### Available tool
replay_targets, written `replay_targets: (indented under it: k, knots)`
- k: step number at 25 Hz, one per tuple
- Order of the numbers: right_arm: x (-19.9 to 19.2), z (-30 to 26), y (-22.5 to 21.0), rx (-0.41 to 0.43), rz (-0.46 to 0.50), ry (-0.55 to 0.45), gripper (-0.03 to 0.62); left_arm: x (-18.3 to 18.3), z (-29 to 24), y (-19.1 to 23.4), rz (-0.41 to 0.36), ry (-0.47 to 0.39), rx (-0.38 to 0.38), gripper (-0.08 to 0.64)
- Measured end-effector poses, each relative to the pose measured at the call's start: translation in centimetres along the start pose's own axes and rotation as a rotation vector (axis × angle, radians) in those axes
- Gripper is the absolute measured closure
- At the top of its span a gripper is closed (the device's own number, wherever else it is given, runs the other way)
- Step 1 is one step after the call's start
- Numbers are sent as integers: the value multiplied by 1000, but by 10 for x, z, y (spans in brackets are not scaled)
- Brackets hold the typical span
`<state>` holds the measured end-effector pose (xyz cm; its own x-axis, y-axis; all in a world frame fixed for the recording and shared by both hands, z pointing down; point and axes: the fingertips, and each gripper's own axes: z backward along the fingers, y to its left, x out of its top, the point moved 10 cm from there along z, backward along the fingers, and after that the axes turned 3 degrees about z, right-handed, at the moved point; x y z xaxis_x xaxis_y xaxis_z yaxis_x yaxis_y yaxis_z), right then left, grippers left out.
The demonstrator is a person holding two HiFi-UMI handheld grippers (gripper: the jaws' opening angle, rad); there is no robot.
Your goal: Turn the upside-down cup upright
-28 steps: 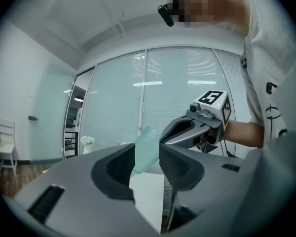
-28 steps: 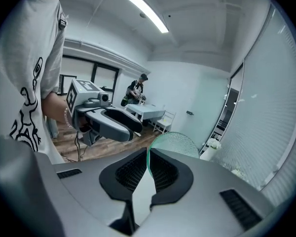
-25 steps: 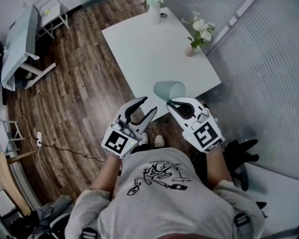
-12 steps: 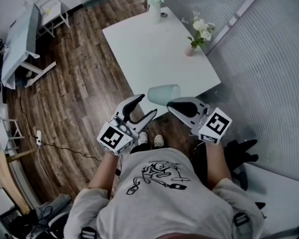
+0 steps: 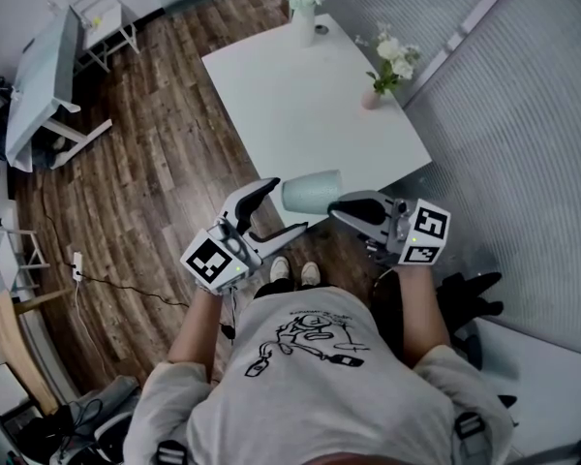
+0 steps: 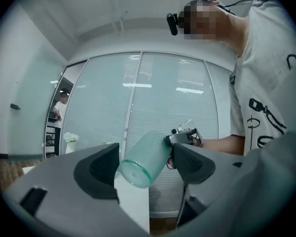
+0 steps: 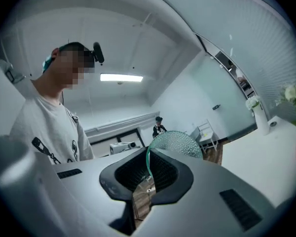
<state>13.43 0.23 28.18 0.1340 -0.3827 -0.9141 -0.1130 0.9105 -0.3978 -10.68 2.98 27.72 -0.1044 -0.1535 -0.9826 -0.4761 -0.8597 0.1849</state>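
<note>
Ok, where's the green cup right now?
In the head view the cup is mid-frame, tipped on its side in the air at the white table near edge, its rim pinched by the right gripper.

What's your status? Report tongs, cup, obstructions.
Right tongs shut on the cup rim. Left tongs opening, not touching it. Cup on its side, off the table, by the near edge. Nearest vase well clear.

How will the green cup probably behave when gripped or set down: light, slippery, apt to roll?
Probably light: the right gripper holds the cup sideways by a pinch on its thin rim alone. That hold may let it pivot. Set on its round side on the table, it would likely roll.
</note>
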Motion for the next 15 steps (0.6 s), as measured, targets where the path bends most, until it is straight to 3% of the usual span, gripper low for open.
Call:
replay_targets:
  k: [9,15]
  knots:
    - [-8,4,-3,145,-129,-126,546,3,2,0,-32,13,-71,207]
    - [-10,4,-2,223,-162,-167,545,5,-1,-3,-25,7,-133,207]
